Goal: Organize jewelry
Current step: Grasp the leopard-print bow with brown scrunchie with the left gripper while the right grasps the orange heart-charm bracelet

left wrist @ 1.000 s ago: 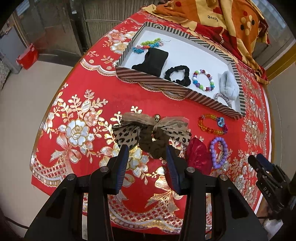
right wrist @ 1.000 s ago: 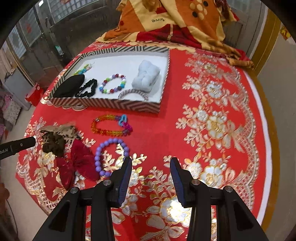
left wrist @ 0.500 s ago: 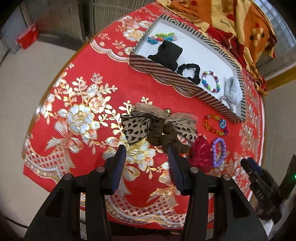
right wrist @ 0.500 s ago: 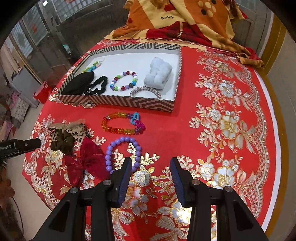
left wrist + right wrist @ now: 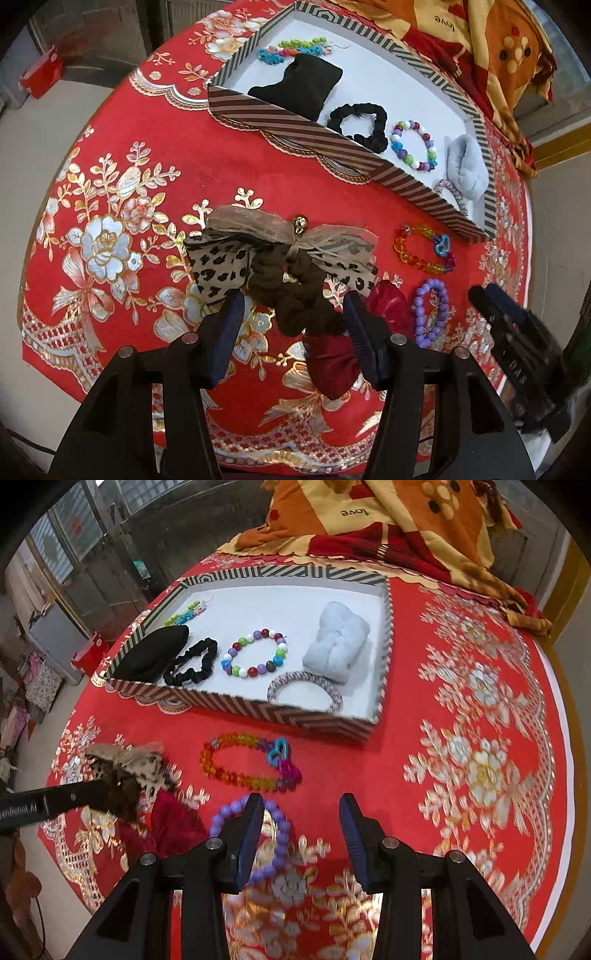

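Note:
A striped tray (image 5: 280,114) (image 5: 258,705) on the red cloth holds a black pouch (image 5: 299,86), a black scrunchie (image 5: 360,118), a multicolour bead bracelet (image 5: 255,651), a pale blue scrunchie (image 5: 338,646) and a silver band (image 5: 306,686). Loose in front lie a leopard bow with brown scrunchie (image 5: 284,266), a dark red bow (image 5: 332,362), an orange bead bracelet (image 5: 243,764) and a purple bead bracelet (image 5: 277,834). My left gripper (image 5: 293,321) is open, its jaws on either side of the brown scrunchie. My right gripper (image 5: 301,830) is open just over the purple bracelet.
An orange and red blanket (image 5: 388,528) is heaped behind the tray. The round table's edge (image 5: 74,369) curves close on the left, with floor below. The right gripper's body (image 5: 517,347) shows at the right of the left wrist view.
Both grippers moved forward and lower. The left now straddles the brown scrunchie; the right has come up over the purple bracelet. Both stayed open.

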`<action>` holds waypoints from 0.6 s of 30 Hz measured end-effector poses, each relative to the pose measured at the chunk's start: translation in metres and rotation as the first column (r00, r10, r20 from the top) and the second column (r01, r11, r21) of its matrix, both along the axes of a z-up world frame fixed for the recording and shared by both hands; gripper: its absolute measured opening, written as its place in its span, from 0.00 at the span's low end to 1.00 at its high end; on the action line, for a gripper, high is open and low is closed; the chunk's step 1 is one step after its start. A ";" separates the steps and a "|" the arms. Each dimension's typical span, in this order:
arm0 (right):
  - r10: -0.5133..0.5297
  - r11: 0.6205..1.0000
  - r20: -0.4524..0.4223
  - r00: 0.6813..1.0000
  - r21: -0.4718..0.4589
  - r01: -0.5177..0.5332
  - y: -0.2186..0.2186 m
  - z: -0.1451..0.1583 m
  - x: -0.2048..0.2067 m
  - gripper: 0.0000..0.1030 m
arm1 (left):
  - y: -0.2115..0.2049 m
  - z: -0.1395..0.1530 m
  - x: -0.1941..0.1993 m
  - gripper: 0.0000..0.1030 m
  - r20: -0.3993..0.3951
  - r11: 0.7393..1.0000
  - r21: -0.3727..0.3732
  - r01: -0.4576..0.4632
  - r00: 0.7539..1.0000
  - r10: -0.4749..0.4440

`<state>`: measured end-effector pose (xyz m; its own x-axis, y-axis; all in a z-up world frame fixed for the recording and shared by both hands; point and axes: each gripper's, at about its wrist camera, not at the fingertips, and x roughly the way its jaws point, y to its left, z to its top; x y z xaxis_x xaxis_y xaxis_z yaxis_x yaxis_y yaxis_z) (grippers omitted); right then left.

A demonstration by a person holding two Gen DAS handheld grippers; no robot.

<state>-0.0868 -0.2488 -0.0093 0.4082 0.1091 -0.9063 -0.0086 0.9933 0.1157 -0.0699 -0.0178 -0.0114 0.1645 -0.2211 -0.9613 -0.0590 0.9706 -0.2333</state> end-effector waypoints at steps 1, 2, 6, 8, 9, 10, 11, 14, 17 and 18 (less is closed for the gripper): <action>0.009 1.000 -0.003 1.000 0.003 -0.009 0.002 -0.002 0.004 0.39 | -0.001 -0.001 0.001 0.54 0.003 1.000 0.009 0.000 1.000 0.000; 0.020 1.000 -0.007 1.000 0.006 -0.020 0.004 -0.004 0.009 0.39 | -0.001 -0.002 0.002 0.54 0.004 1.000 0.014 -0.002 1.000 0.002; 0.055 0.998 -0.020 0.998 -0.013 -0.056 0.012 -0.015 0.025 0.39 | -0.001 -0.009 0.008 0.54 -0.014 1.000 0.022 -0.004 1.000 0.005; 0.060 0.998 -0.028 0.998 -0.013 -0.060 0.012 -0.021 0.031 0.39 | -0.001 -0.012 0.010 0.54 -0.020 1.000 0.027 -0.006 1.000 0.006; 0.059 0.998 -0.032 0.998 -0.012 -0.060 0.012 -0.023 0.033 0.39 | 0.000 -0.014 0.011 0.54 -0.023 1.000 0.029 -0.007 1.000 0.008; 0.058 0.998 -0.036 0.998 -0.011 -0.058 0.011 -0.026 0.035 0.36 | 0.000 -0.016 0.011 0.54 -0.027 1.000 0.030 -0.007 1.000 0.007; 0.056 0.998 -0.038 0.998 -0.011 -0.056 0.010 -0.028 0.035 0.33 | 0.000 -0.017 0.012 0.54 -0.032 1.000 0.030 -0.005 0.999 0.006; 0.045 0.999 -0.049 0.998 0.002 -0.045 0.009 -0.034 0.036 0.25 | -0.005 -0.023 0.013 0.54 -0.048 0.999 0.035 0.011 0.999 -0.010; 0.059 0.998 -0.037 0.998 -0.010 -0.059 0.012 -0.034 0.034 0.20 | -0.011 -0.029 0.016 0.54 -0.063 0.999 0.042 0.026 0.998 -0.023; 0.066 0.998 -0.033 0.997 -0.010 -0.066 0.013 -0.034 0.033 0.16 | -0.013 -0.030 0.016 0.54 -0.061 0.999 0.044 0.027 0.998 -0.024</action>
<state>-0.0539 -0.2360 -0.0436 0.3703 0.1248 -0.9205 -0.0703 0.9919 0.1062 -0.0542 -0.0305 -0.0415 0.1004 -0.1809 -0.9784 -0.0470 0.9814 -0.1862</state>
